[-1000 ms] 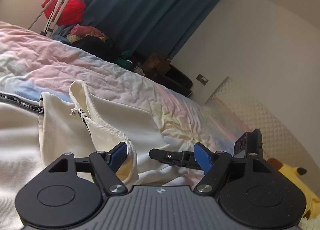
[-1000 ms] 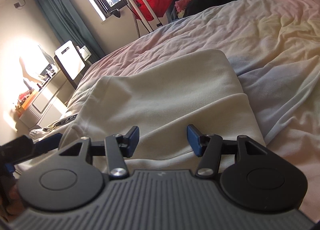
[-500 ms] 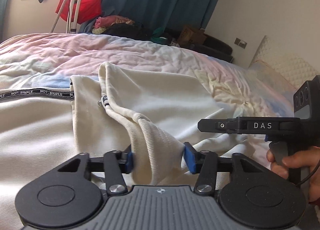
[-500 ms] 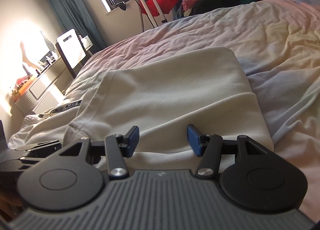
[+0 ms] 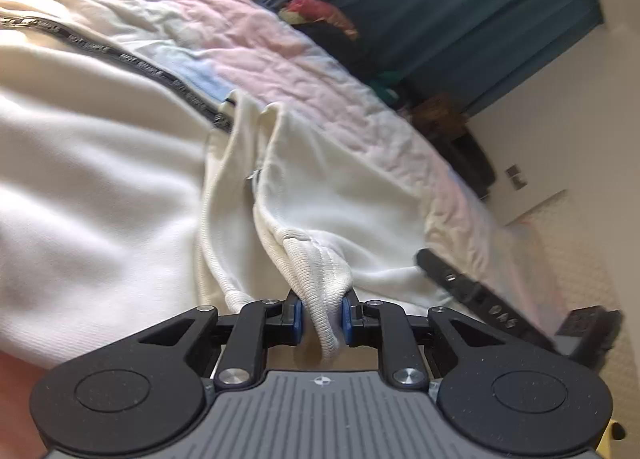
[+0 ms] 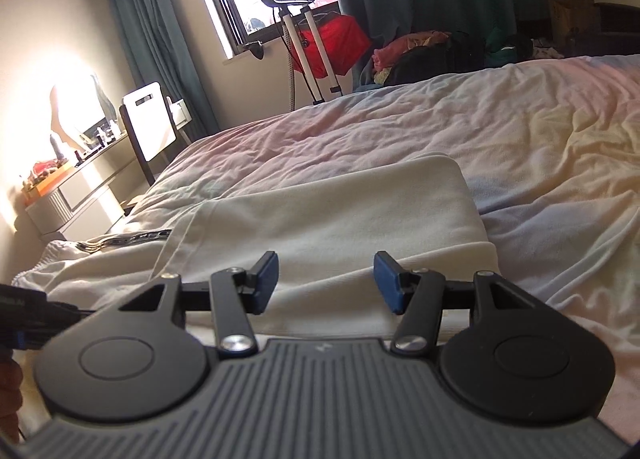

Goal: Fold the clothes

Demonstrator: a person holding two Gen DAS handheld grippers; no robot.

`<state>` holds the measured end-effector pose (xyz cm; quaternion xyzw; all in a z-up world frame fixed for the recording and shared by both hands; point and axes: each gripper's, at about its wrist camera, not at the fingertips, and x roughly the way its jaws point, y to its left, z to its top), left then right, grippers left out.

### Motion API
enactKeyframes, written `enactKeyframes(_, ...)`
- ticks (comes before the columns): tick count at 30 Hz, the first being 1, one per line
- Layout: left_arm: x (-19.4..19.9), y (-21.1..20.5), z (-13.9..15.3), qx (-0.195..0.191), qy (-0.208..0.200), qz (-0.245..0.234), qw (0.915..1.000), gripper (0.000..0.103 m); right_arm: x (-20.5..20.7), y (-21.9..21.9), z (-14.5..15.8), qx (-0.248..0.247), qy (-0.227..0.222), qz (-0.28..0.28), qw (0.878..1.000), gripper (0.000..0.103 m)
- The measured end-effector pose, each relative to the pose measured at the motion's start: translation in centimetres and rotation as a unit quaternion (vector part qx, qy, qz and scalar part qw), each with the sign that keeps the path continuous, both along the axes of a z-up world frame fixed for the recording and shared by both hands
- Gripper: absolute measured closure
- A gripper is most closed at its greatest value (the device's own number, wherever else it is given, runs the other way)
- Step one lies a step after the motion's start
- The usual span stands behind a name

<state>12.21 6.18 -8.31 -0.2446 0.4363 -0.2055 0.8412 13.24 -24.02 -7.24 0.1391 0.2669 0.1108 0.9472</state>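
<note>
Left gripper (image 5: 320,317) pinched tight on ribbed cuff (image 5: 320,271) of cream garment (image 5: 100,187), which is spread over rumpled bedsheet (image 6: 520,131). Right gripper (image 6: 326,283) gaping wide, holding nothing, poised just above garment's folded edge.

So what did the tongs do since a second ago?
The left tongs closed on the ribbed cuff of the cream sweatshirt; a second ago they were open with the cuff just ahead. Their view has also tilted. The right tongs stayed open, holding nothing, over the folded part on the bed.
</note>
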Motion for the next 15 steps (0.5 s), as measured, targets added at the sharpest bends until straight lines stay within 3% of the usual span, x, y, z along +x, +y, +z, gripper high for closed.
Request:
enactKeyframes(3, 0.4, -0.8, -0.9, 0.039, 0.001, -0.002, 0.9993, 0.083, 0.1, 0.8, -0.8, -0.028, 0.002, 0.008, 1.000, 0.046)
enactKeyframes(7, -0.3, -2.3, -1.2, 0.089, -0.053, -0.013, 0.9945, 0.079, 0.7, 2.5, -3.3, -0.085, 0.028, 0.013, 0.996, 0.047)
enactKeyframes(10, -1.3, -2.5, -0.5, 0.109, -0.076, -0.015, 0.9910, 0.070, 0.6, 2.4, -3.4, -0.076, 0.027, 0.009, 0.997, 0.047)
enactKeyframes(14, -2.9, -2.2, 1.3, 0.126, -0.098, -0.009, 0.9872, 0.065, 0.3, 2.3, -3.3, -0.071, 0.027, 0.006, 0.997, 0.047)
enactKeyframes(15, -3.4, -1.8, 1.9, 0.129, -0.102, -0.004, 0.9863, 0.058, 0.2, 2.3, -3.2, -0.073, 0.027, 0.006, 0.997, 0.047)
